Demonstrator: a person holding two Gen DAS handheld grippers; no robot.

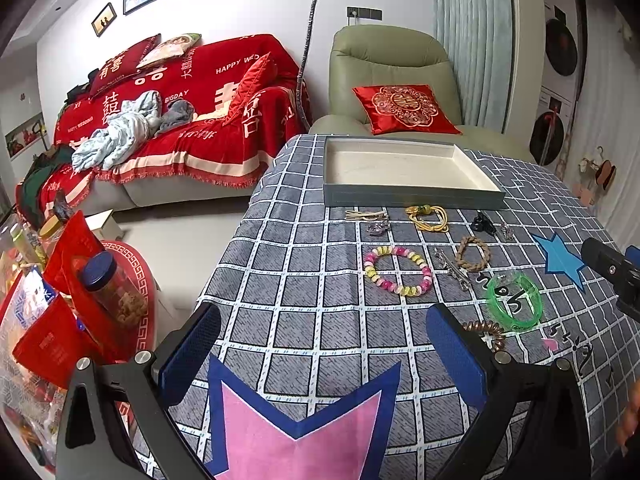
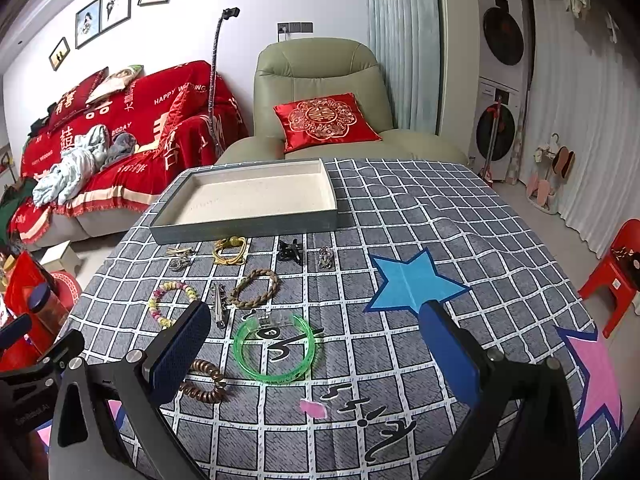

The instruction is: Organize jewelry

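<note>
Right gripper (image 2: 316,356) spread wide, holding nothing; green bangle (image 2: 275,348) lies flat between its fingers, just ahead. Left gripper (image 1: 320,344) also wide, nothing held, bare cloth between fingers; bangle off to its right. Right nearer.

Coil tie (image 2: 206,384) partly behind right's left finger. Bead bracelet (image 1: 398,270), braided ring (image 2: 256,288) mid-table. Tray (image 2: 248,224) far, no jewelry inside. Small clips by tray hard to identify.

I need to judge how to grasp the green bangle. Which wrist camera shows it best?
The right wrist view: the green bangle lies near centre, its whole ring visible flat on the tablecloth, between the open fingers. The left wrist view shows the bangle too, but smaller, off toward the right edge and more distorted.
</note>
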